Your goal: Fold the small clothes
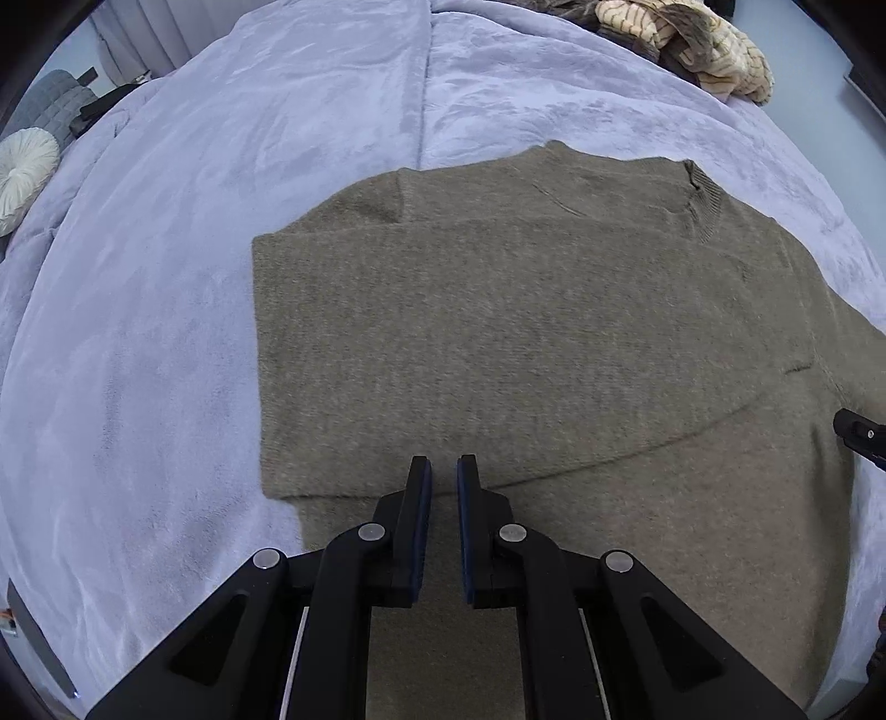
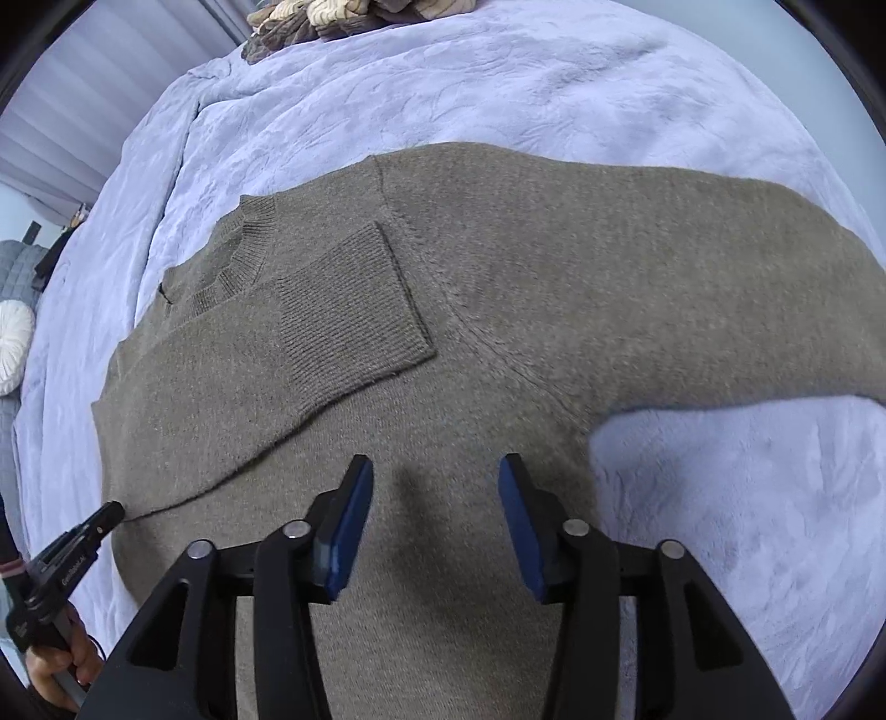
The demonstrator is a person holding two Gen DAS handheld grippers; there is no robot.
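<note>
A grey-brown knit sweater (image 1: 526, 332) lies flat on the lavender blanket (image 1: 166, 332). One sleeve is folded across its chest; its ribbed cuff (image 2: 354, 310) lies near the collar (image 2: 243, 249). The other sleeve (image 2: 692, 288) stretches out to the right. My left gripper (image 1: 443, 471) hovers over the folded sleeve's lower edge, its jaws a narrow gap apart and empty. My right gripper (image 2: 436, 476) hovers over the sweater's body near the armpit, open and empty. The left gripper also shows in the right wrist view (image 2: 105, 515).
A heap of striped and dark clothes (image 1: 692, 44) sits at the far end of the bed. A round white cushion (image 1: 22, 171) and a grey quilted pillow (image 1: 50, 99) lie at the left side. The blanket (image 2: 747, 498) extends right of the sweater.
</note>
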